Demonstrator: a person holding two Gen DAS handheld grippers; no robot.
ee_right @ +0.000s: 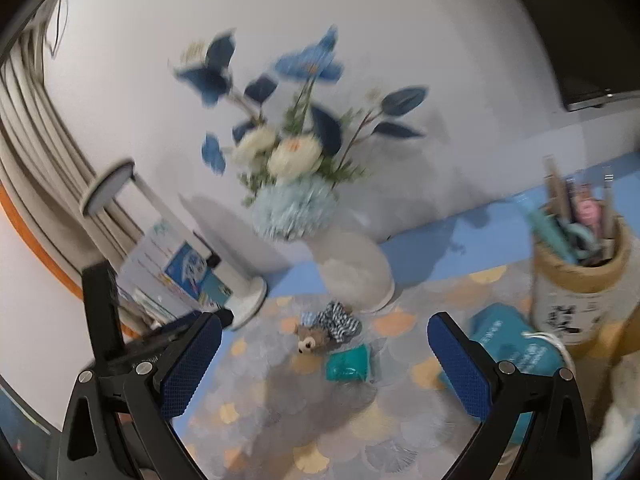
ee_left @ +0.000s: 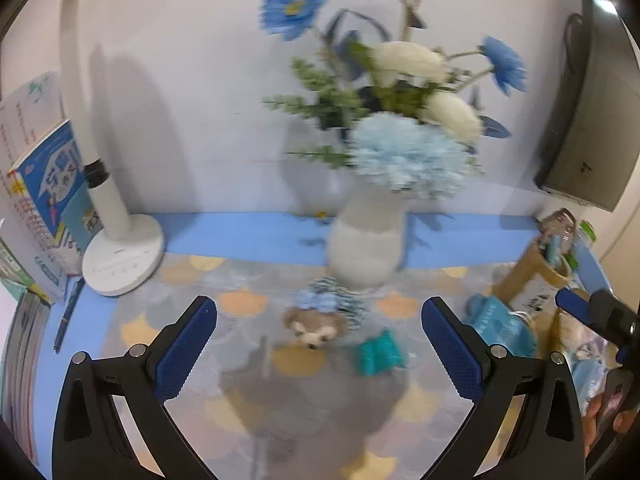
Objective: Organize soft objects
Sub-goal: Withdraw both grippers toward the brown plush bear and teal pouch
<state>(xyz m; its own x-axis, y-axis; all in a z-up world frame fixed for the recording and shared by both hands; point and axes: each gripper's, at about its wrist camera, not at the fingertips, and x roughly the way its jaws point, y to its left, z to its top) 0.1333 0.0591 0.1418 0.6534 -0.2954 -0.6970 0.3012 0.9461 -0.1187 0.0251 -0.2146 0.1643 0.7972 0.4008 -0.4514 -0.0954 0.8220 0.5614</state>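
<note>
Your left gripper wide apart above the tabletop, right gripper likewise wide, bear plush just before the vase, teal pouch beside it.

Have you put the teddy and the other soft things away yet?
Not yet. Nothing looks put away: the little teddy, the striped cloth and the teal cloth all lie on the table by the vase. Both the left gripper and right gripper are open and empty.

White vase of blue and white flowers against the wall; lamp and books left, pen holder right.
</note>
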